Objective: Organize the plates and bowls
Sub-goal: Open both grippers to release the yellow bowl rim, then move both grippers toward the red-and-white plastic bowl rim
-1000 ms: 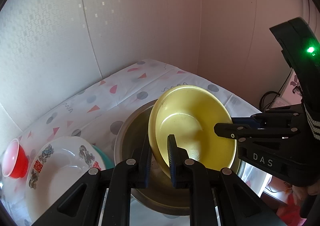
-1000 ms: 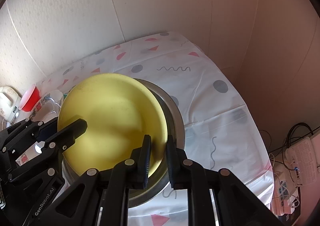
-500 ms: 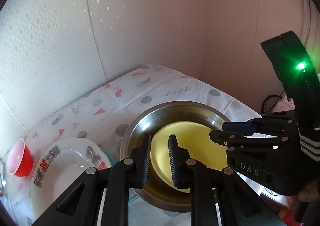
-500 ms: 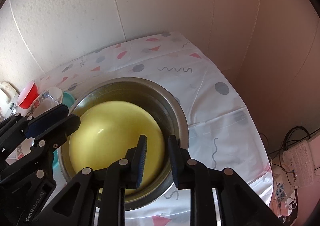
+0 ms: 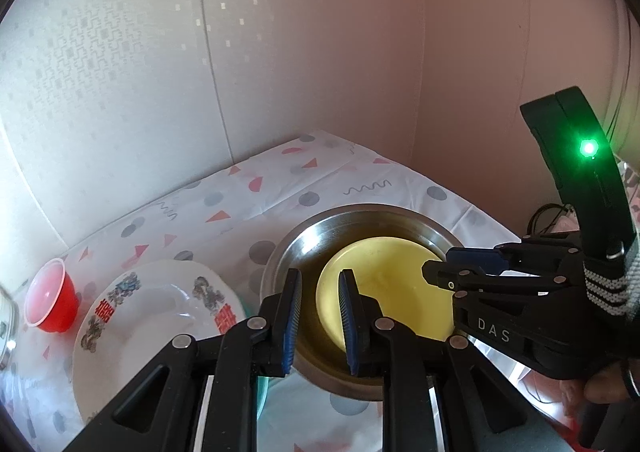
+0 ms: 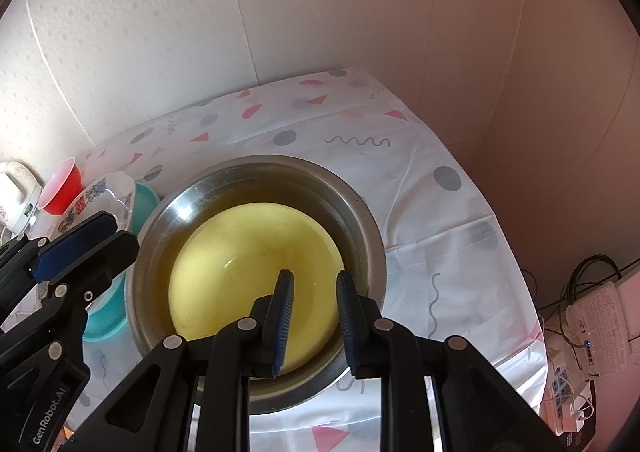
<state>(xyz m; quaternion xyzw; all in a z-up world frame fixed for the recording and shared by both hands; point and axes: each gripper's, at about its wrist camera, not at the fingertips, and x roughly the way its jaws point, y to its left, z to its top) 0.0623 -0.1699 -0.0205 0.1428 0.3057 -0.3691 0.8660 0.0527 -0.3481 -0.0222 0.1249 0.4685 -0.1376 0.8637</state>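
Note:
A yellow bowl (image 5: 384, 276) (image 6: 240, 260) lies upright inside a larger steel bowl (image 5: 304, 236) (image 6: 360, 220) on the patterned tablecloth. My left gripper (image 5: 320, 276) hovers over the steel bowl's near-left rim, its jaws slightly apart with nothing between them. Above the yellow bowl's near-right part, my right gripper (image 6: 315, 276) is open by a narrow gap and also empty. Each gripper shows in the other's view: the right gripper (image 5: 440, 264) and the left gripper (image 6: 116, 232). A white plate (image 5: 160, 316) with red and blue motifs rests on a teal bowl (image 6: 144, 196) to the left.
A red cup (image 5: 52, 304) (image 6: 64, 184) stands at the far left beside the white plate. Walls close in behind and to the right of the table. The table's right edge drops off to cables and a white power strip (image 6: 600, 308) on the floor.
The yellow bowl, held tilted by its rim in both grippers a second ago, now lies flat in the steel bowl. Both grippers have let go and the left one has drawn back and up.

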